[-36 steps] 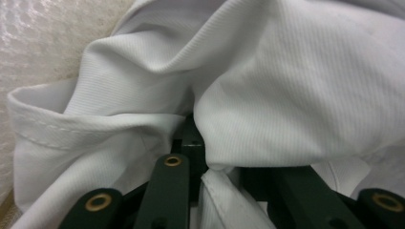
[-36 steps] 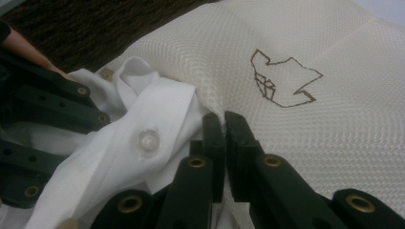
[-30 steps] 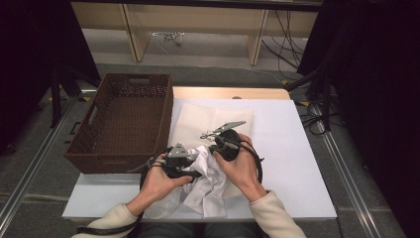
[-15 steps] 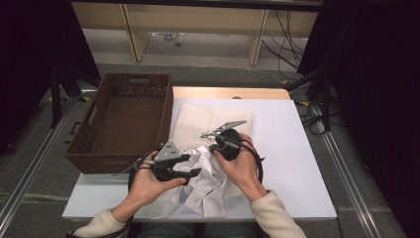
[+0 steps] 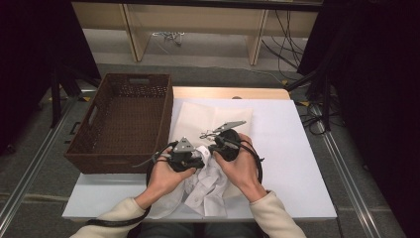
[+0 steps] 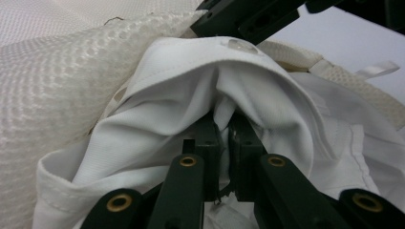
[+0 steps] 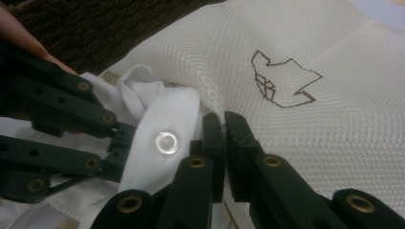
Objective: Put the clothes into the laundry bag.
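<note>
High view: the white shirt (image 5: pixel 205 186) lies crumpled at the table's (image 5: pixel 292 163) near edge, its top tucked at the mouth of the cream mesh bag (image 5: pixel 198 119), which stretches toward twelve o'clock. My left gripper (image 5: pixel 197 159) has just been closing and now pinches a fold of the shirt between its jaws, while my right gripper (image 5: pixel 214 147), just at two o'clock from it, is clamped tight on the bag's edge. The brown wicker basket (image 5: pixel 99 148) stands at nine o'clock, just beside the bag.
</note>
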